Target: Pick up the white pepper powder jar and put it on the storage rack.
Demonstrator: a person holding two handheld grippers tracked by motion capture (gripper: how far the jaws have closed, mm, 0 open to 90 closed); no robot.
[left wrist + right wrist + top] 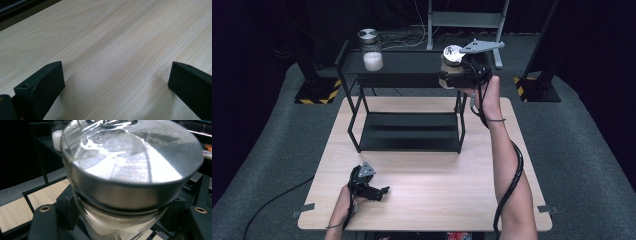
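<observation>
we see a light wood table (437, 195) with a black two-level rack (407, 75) at its far side. on the rack's top level, left end, stands a glass jar (371, 50) with a metal lid, white stuff in its lower part.

right gripper (452, 77) is up at the rack's top level, right end, arm stretched forward from the bottom of the high view. it holds a second jar (453, 60). in the right gripper view this jar (130, 177) is close to the camera: silver lid (135, 162) on top, glass below it, white contents low down. black jaws sit on both sides of the glass under the lid, gripping it. the jar looks tilted toward the camera there. we can't tell if its base touches the rack or hangs just above it. the other jar (57, 136) shows far back at the left in that view.

left gripper (379, 192) is low over the near left part of the table, well apart from the rack. in the left gripper view its jaws stand wide apart with nothing but bare table (112, 50) between them. a cable trails from it off the table's near left edge.
</observation>
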